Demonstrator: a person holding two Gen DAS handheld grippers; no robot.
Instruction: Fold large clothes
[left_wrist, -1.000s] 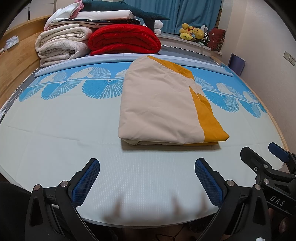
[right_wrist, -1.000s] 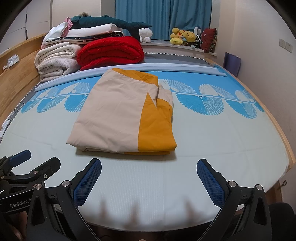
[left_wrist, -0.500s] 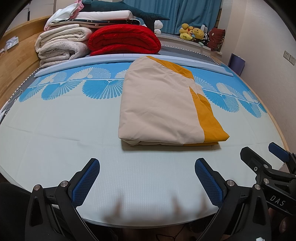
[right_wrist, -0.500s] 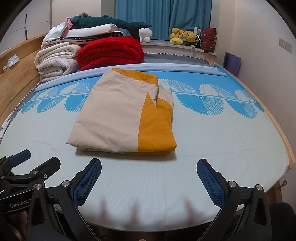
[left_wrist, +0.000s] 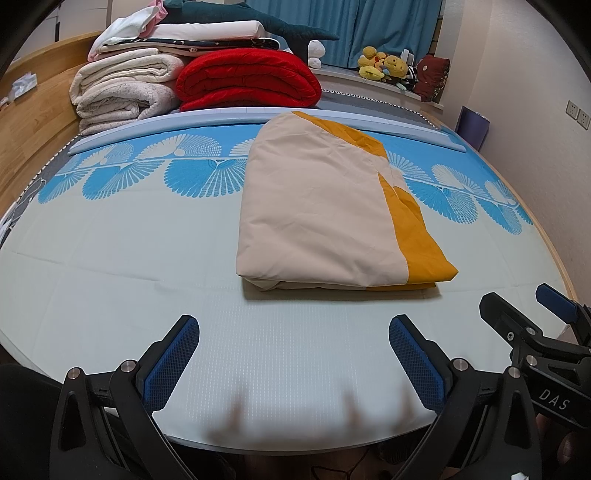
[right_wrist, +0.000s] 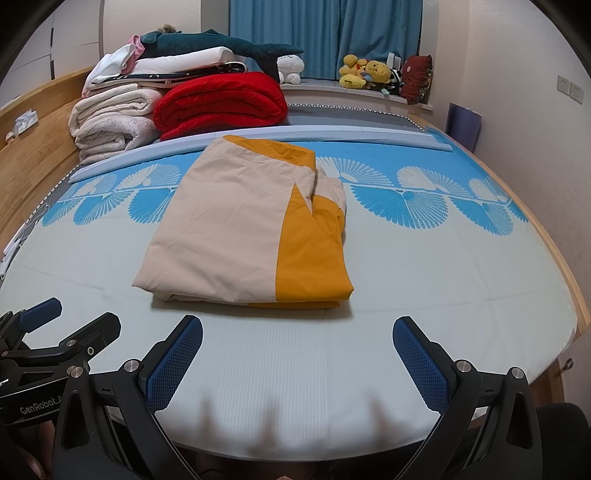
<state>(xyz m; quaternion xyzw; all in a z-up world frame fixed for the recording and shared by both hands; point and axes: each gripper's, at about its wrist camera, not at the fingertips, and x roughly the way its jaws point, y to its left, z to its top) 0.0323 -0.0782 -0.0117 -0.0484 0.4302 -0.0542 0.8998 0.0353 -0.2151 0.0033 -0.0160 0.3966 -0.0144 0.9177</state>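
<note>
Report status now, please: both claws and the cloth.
Left claw open, empty. Right claw open, empty. Folded beige-and-orange cloth flat on bed, untouched. Nothing between.

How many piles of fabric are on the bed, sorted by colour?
Beige and orange: 1, the folded cloth
Red: 1, the quilt
Cream: 1, the blanket stack
Total: 3
Both grippers, left and right, are open, apart from all of them.

**Around the bed, off to the edges**

At eleven o'clock we see a red quilt rolled beside cream blankets, with a dark teal plush shark lying on the stack behind. At one o'clock, yellow plush toys sit before blue curtains (a dark red cushion just beside them).
</note>
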